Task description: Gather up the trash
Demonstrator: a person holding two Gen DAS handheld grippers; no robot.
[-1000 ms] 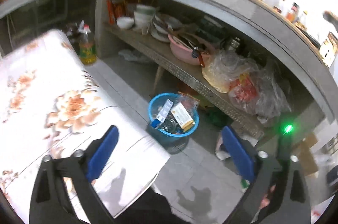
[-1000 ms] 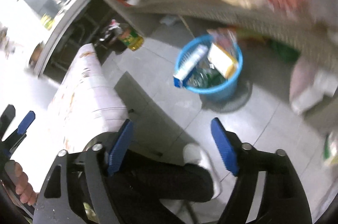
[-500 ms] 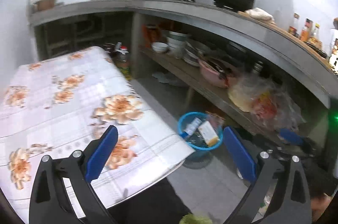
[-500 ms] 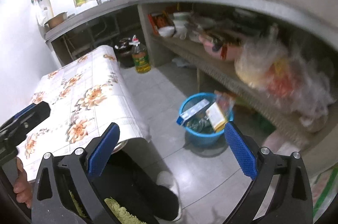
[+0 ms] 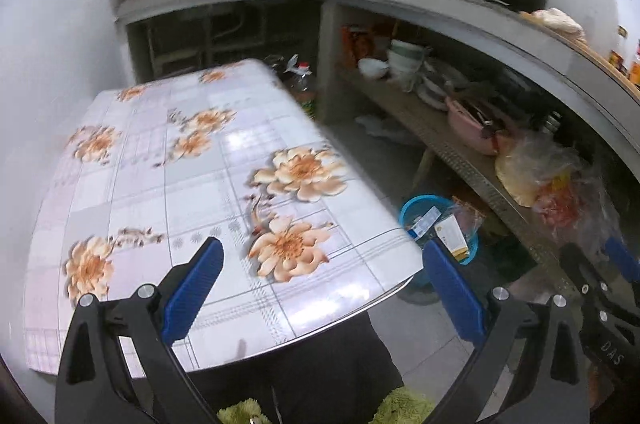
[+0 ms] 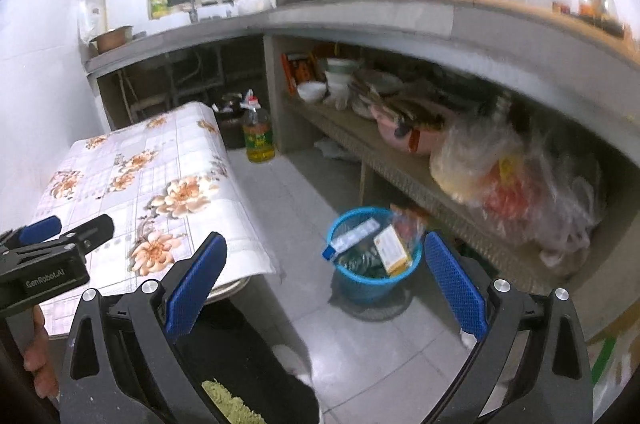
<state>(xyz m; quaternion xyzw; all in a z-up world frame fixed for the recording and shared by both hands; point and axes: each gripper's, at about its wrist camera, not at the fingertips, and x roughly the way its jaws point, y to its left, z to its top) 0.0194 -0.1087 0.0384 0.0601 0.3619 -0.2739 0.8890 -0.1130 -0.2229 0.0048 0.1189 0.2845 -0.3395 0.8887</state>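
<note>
A blue waste basket (image 6: 374, 274) stands on the tiled floor beside the table, holding cartons (image 6: 394, 250) and wrappers; it also shows in the left wrist view (image 5: 412, 208). My left gripper (image 5: 320, 288) is open and empty above the near edge of the flowered table (image 5: 192, 160). My right gripper (image 6: 324, 288) is open and empty, held above the floor near the basket. The left gripper shows at the left of the right wrist view (image 6: 48, 248). No trash shows on the table top.
A concrete counter (image 6: 360, 16) with pots runs along the back and right. Its lower shelf (image 6: 360, 140) holds bowls, a pink basin and plastic bags (image 6: 512, 184). An oil bottle (image 6: 258, 136) stands on the floor by the table's far corner.
Both grippers have lifted and tilted up from looking down at the basket and floor to looking over the table and counter. Both stay open and empty.
</note>
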